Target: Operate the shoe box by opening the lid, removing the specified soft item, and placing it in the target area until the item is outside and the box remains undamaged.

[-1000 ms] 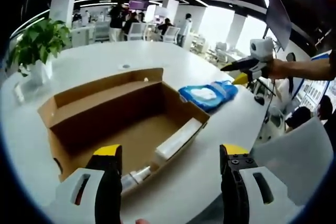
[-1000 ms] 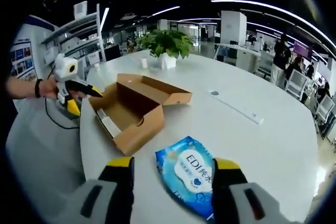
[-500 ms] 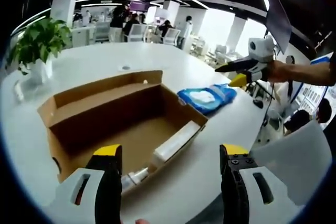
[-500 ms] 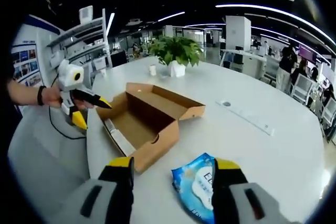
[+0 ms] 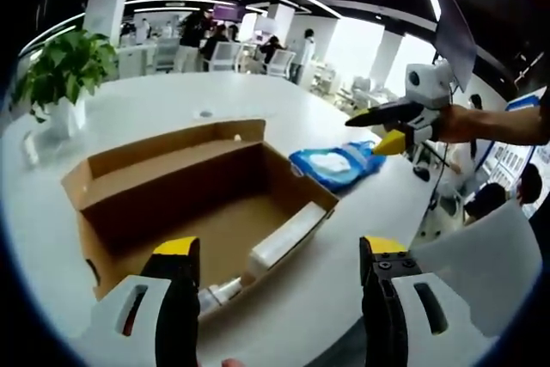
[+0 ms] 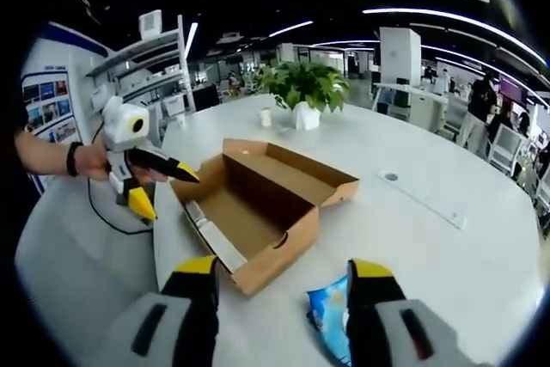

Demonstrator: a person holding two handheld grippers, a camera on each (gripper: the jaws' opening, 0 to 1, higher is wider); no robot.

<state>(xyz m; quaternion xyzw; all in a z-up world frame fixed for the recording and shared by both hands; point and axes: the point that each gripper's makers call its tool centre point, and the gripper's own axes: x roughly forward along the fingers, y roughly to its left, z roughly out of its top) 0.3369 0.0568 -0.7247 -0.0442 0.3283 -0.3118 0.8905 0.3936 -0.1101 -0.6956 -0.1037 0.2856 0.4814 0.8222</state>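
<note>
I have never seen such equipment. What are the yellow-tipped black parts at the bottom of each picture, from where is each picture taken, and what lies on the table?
No robot is here. A person holds a hand tool with two jaws in each hand, and a small fisheye camera rides on each tool. The yellow-tipped parts at the bottom are that tool's own jaws.

The left gripper view looks forward along the left tool. The right gripper view looks along the right tool. Both stand open and hold nothing. Each tool also appears in the other view, held by a hand.

On the white round table stands an open cardboard shoe box. Inside it, along one wall, lies a long white object; I cannot tell what it is. Beside the box, outside it, lies a blue soft packet. A potted plant stands farther back. Behind is an office with people.
</note>
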